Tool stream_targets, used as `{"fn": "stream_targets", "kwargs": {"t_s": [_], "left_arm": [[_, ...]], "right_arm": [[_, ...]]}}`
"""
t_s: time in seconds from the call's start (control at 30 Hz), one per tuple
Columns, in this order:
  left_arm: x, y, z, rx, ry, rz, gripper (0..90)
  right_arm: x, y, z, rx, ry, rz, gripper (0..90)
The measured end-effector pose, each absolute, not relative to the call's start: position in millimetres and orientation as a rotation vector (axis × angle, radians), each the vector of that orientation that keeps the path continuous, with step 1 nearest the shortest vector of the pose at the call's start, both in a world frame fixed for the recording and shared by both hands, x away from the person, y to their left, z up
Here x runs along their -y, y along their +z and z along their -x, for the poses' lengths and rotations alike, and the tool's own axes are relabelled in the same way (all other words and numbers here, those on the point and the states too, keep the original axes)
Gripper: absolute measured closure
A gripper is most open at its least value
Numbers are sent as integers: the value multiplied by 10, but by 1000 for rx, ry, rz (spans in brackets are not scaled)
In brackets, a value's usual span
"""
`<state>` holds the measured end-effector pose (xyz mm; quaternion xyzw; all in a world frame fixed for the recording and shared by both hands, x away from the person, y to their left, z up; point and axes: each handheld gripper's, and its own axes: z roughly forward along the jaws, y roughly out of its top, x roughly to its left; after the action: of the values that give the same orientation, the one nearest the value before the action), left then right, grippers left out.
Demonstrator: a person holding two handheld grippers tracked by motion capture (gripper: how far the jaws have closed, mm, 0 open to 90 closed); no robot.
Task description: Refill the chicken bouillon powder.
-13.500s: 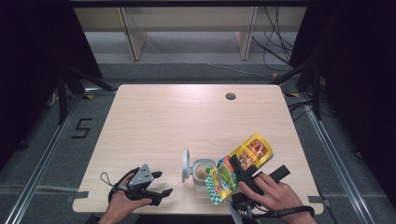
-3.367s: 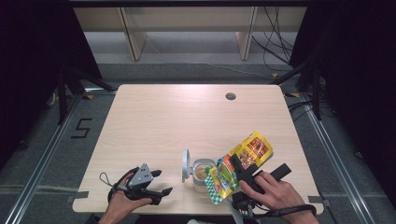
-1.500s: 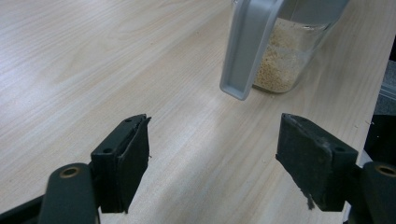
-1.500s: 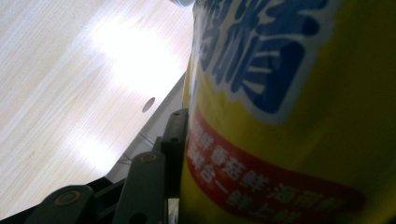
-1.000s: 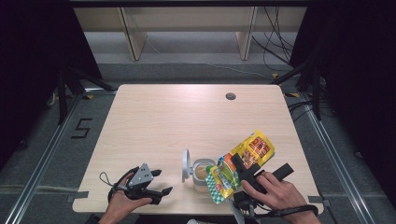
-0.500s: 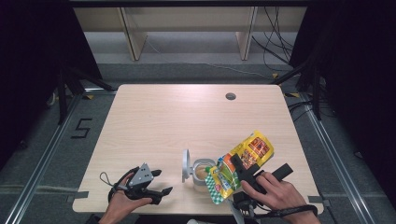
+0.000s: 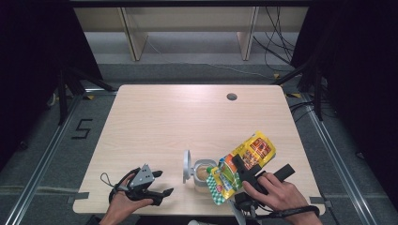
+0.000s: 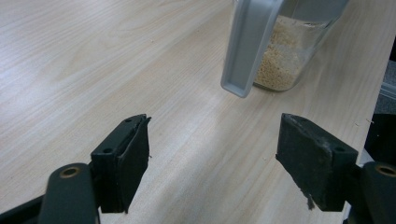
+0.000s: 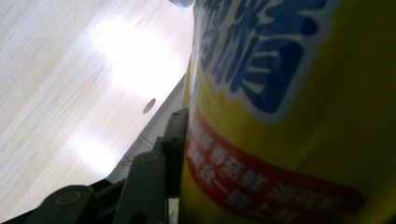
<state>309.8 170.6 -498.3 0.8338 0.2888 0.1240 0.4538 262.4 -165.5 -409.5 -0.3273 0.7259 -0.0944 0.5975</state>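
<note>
A clear jar (image 7: 203,175) holding pale grains (image 8: 280,60) stands near the table's front edge, its grey flip lid (image 7: 187,166) swung open to the left. My right gripper (image 7: 240,169) is shut on a yellow snack pouch (image 7: 244,161), tilted with its lower end over the jar's mouth. In the right gripper view the pouch (image 9: 289,116) presses against the left jaw pad (image 9: 177,140). My left gripper (image 7: 159,183) rests open on the table to the jar's left, its jaws apart with nothing between them (image 8: 212,163).
The wooden table (image 7: 178,122) has a cable hole (image 7: 231,97) at the back right. Shelving legs (image 7: 133,33) stand behind the table. Metal rails run along the floor on both sides.
</note>
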Motion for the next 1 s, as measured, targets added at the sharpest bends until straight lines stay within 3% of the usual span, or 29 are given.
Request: {"fn": "stream_targets", "kwargs": {"t_s": [1.0], "left_arm": [[-1715,-4968,-3103,-708,312,-2074,249]], "right_arm": [[1646,-4122,-2623,-1674,-221,765,638]]}}
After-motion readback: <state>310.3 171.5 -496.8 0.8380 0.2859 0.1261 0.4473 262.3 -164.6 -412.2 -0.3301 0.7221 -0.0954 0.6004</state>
